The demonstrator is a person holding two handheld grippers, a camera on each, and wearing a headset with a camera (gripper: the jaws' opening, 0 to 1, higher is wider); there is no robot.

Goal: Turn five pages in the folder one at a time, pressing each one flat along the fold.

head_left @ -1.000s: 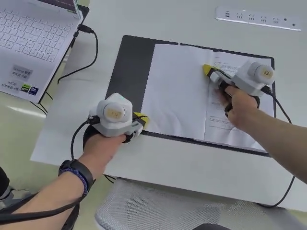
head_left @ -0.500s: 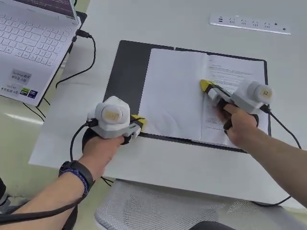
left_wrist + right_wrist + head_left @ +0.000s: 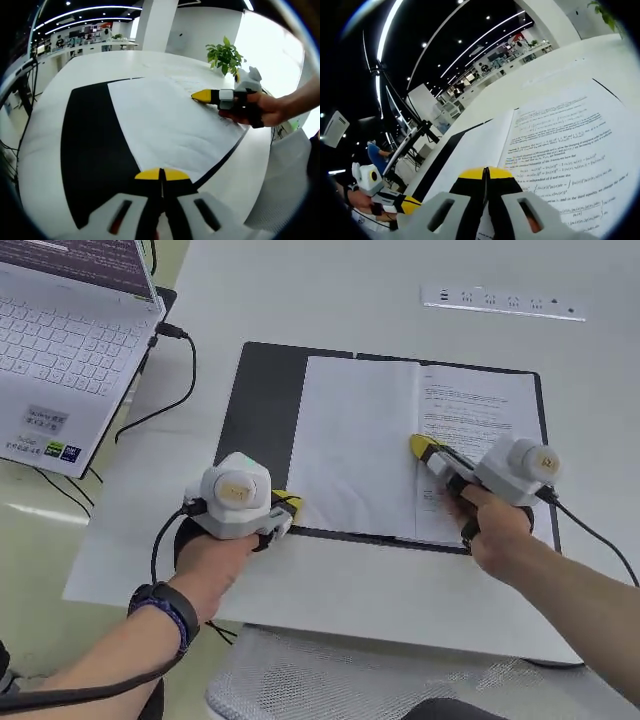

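We are working at a white surface (image 3: 330, 290) in a bright open office, with a laptop (image 3: 70, 320) sitting off to the left and a power strip (image 3: 500, 298) lying beyond the folder (image 3: 262, 400). The folder is lying open and flat in the middle, its blank turned page (image 3: 355, 440) resting on the left and a printed page (image 3: 480, 410) on the right. We are holding the right tool (image 3: 422, 447) with its jaws closed on nothing. Its yellow tips are lying on the printed page just beside the fold (image 3: 416, 390), which we judge to be for pressing the sheet flat. The left tool (image 3: 287, 505), also closed and empty, is sitting at the folder's near edge. It is probably steadying the folder against sliding, though we cannot tell whether it is touching.
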